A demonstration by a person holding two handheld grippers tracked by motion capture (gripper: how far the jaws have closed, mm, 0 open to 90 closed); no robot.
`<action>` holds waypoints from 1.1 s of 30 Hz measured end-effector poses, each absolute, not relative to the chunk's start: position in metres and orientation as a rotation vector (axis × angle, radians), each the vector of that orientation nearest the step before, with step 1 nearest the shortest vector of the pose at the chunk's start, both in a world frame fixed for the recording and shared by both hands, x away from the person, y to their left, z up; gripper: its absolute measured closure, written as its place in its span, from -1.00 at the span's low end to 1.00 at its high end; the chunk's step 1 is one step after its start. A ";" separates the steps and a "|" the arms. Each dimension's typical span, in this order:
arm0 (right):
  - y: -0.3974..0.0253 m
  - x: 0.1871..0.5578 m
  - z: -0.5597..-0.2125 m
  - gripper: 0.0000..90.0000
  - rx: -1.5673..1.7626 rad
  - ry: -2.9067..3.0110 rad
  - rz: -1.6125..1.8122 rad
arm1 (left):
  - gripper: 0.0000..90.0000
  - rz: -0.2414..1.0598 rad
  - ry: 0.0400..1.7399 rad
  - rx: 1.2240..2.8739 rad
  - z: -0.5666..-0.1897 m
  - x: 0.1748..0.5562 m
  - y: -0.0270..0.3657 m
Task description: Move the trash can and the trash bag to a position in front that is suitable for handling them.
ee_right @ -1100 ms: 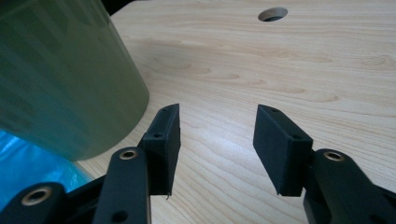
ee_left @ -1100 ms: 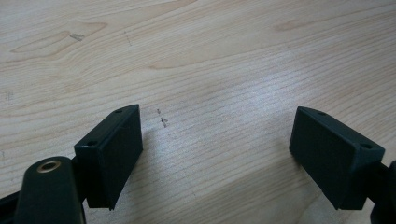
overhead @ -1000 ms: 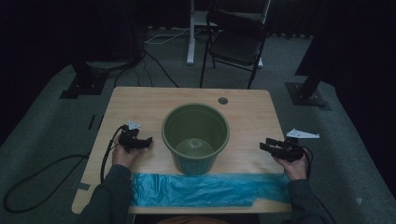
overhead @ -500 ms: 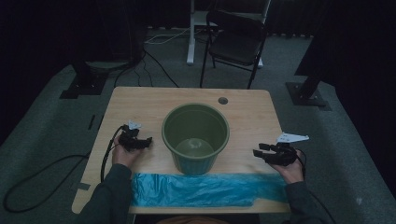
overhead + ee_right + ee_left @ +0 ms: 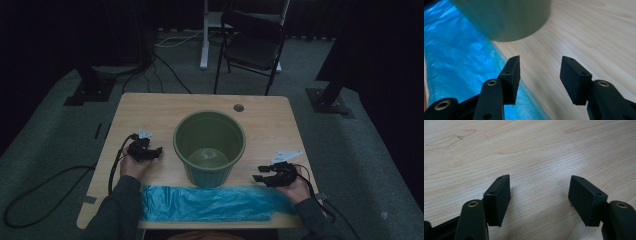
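High view: right gripper swung in toward the blue bag

High view showed a green plastic bin [image 5: 210, 147] standing upright and empty at the middle of the wooden table [image 5: 160, 107], with a flattened blue plastic bag [image 5: 210, 204] laid along the near edge, just in front of the bin's base. A second before, the right gripper [image 5: 261, 174] had sat farther out by the table's right edge; by this moment it had drawn inward and nearer, so that its tips hung just above the bag's right end, beside the bin. The left gripper [image 5: 156, 151] had not shifted — it rested on bare wood to the left of the bin, well clear of the bag.

Right gripper view confirmed the approach: the jaws stood wide apart with nothing between them, the left one over the bag's crinkled edge [image 5: 461, 55] and the right one over bare tabletop, the bin's curved wall [image 5: 506, 17] close ahead. Left gripper view had only wood grain [image 5: 536, 152] ahead of its own jaws, which also gaped wide and held nothing.

The move reads as the opening reach for the bag, probably to lift it and line the bin. Nothing was gripped yet — the right hand would need to drop and pinch the thin film, which may slide or bunch on the smooth wood.
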State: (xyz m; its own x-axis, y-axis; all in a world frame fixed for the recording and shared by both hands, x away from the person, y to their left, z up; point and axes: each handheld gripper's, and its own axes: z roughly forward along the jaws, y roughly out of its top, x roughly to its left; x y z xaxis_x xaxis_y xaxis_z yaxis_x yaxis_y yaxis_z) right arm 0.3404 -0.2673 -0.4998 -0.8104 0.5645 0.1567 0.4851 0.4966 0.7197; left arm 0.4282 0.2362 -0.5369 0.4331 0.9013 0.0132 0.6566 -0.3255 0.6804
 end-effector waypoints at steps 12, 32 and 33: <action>-0.238 0.337 -0.518 0.08 0.805 2.785 1.144 | -0.21 0.528 1.300 2.090 -0.537 0.428 0.236; -0.213 0.323 -0.528 0.35 0.577 2.814 0.932 | -0.21 0.527 1.300 2.091 -0.537 0.428 0.236; -0.214 0.323 -0.528 0.53 0.581 2.813 0.928 | -0.21 0.527 1.300 2.091 -0.537 0.428 0.236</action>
